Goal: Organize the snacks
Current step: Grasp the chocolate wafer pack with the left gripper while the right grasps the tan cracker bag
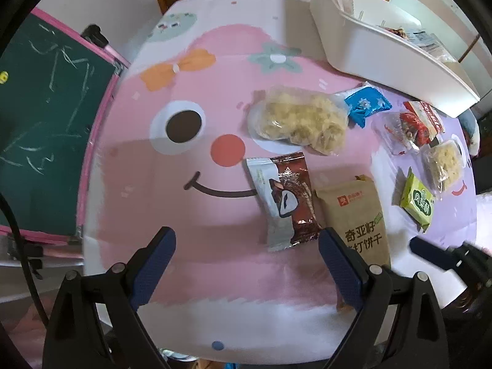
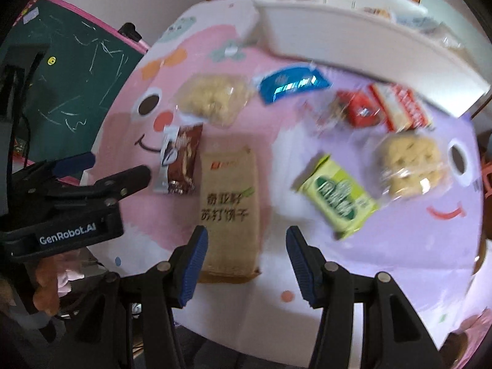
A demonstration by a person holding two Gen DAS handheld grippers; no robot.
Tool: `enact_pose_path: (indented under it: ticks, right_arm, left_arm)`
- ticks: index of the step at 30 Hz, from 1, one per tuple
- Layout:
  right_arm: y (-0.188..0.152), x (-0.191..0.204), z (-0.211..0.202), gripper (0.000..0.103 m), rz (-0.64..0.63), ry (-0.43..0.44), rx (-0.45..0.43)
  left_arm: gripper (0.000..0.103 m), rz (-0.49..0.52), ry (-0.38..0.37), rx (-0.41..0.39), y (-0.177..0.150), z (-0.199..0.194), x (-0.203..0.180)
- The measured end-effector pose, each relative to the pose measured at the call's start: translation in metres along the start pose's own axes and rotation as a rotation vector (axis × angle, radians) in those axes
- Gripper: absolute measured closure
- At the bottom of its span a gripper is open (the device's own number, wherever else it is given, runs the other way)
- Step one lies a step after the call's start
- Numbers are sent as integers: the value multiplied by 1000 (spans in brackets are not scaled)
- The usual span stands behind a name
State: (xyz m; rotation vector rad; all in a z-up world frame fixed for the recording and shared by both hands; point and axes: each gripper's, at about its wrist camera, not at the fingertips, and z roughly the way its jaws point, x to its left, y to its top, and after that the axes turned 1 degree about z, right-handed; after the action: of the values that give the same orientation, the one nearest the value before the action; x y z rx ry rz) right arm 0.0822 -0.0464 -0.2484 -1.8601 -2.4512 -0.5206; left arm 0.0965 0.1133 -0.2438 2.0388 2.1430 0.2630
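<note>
Several snack packets lie on a pink cartoon tablecloth [image 1: 184, 215]. My left gripper [image 1: 247, 233] hangs open just above it, the lower end of a brown chocolate packet [image 1: 286, 196] near its right finger. My right gripper [image 2: 246, 230] is open over the near end of a kraft cracker packet [image 2: 229, 209], pads clear of it. Beyond lie a clear bag of yellow puffs [image 1: 301, 120], a blue packet [image 2: 292, 84], red packets [image 2: 359, 110], a green packet [image 2: 338, 196] and a small bag of pale cakes [image 2: 406, 163]. A white bin [image 1: 384, 55] holds more snacks.
A green chalkboard with a pink frame [image 1: 46, 123] stands close along the table's left edge. The left gripper's body [image 2: 77, 215] and the hand holding it [image 2: 46, 289] show at the left of the right wrist view. The bin spans the far right corner.
</note>
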Motion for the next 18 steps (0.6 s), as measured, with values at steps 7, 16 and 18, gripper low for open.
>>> enact_pose_path:
  ticks: [7,16,18]
  right_arm:
    - [-2,17,25,49,-14,-6,24]
    - [-1,40,39,40,-101,-117,-6]
    - [-3,44,41,47,-139,-162,-16]
  left_arm:
    - [9,-10,-9,8,4,7,5]
    - [9,-44,-22,16,16,16,8]
    - [9,-41,-26,19,18,18,6]
